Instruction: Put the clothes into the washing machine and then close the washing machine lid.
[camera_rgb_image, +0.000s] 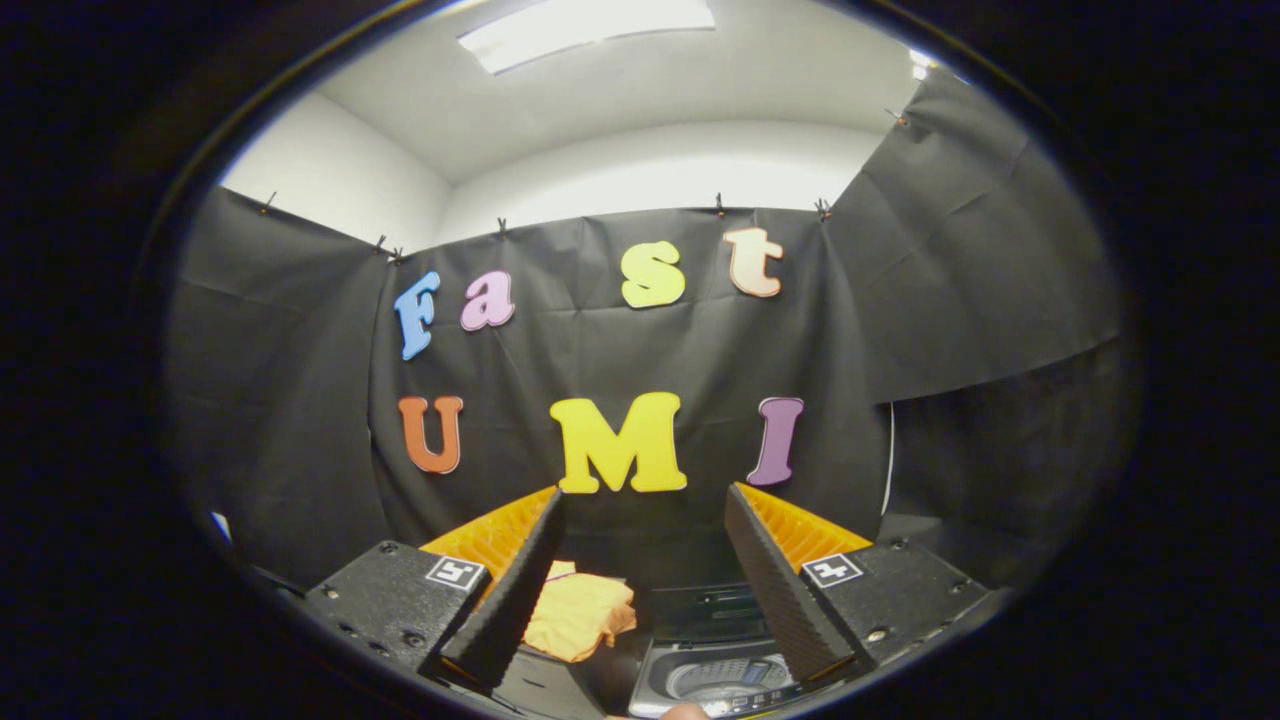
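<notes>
Fingers (520, 590) of the gripper (640, 590) stand apart, empty, above the washing machine (715, 675); left of it lie soft, light yellow clothes (580, 615), probably best pinched at a raised fold.

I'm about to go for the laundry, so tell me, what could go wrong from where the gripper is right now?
1. The open gripper holds nothing and points at the wall, well above the yellow cloth; a rushed descent could miss it or pinch only an edge.
2. The cloth lies beside the washing machine, not over it, so a loose grip might drop it short of the tub.
</notes>
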